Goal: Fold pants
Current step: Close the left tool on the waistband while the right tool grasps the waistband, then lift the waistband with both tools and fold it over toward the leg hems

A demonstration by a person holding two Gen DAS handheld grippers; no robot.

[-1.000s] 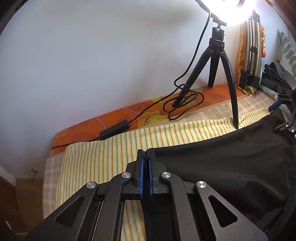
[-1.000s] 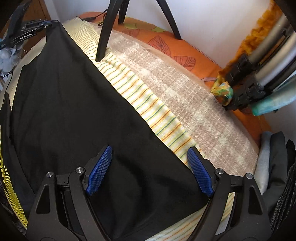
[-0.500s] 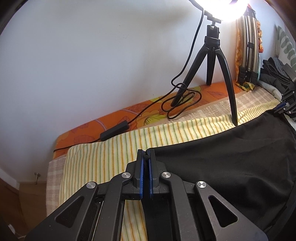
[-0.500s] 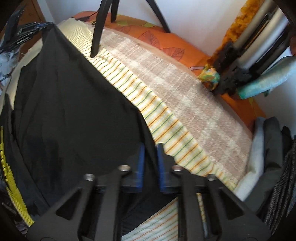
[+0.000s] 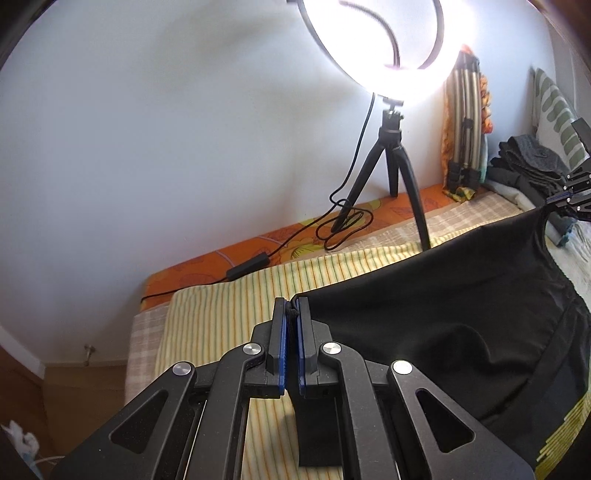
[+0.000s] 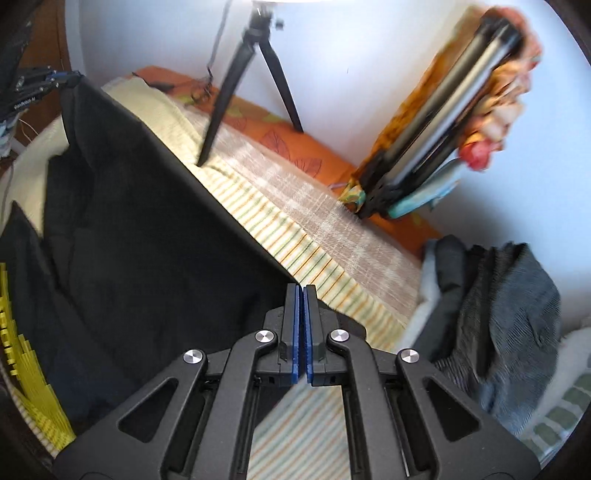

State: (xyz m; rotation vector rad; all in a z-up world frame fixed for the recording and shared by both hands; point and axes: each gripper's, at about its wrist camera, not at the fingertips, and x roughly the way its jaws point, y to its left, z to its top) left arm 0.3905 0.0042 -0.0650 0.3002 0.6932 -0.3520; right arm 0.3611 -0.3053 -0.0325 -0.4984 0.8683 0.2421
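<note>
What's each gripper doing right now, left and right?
Left gripper: shut on a corner of the black pants.
Right gripper: shut on the opposite corner of the black pants.

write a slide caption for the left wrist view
Left hand-held gripper shut on a corner of the black pants, lifted over the striped sheet beside a lit ring light.

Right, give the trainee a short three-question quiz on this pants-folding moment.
1. True or false: the left gripper is open.
2. What does the right gripper pinch? A) the striped sheet B) the black pants C) the tripod
3. What stands on the bed near the wall and shines brightly?

Key: 1 false, it is shut on the pants' edge. 2 B. 3 the ring light on its tripod.
</note>
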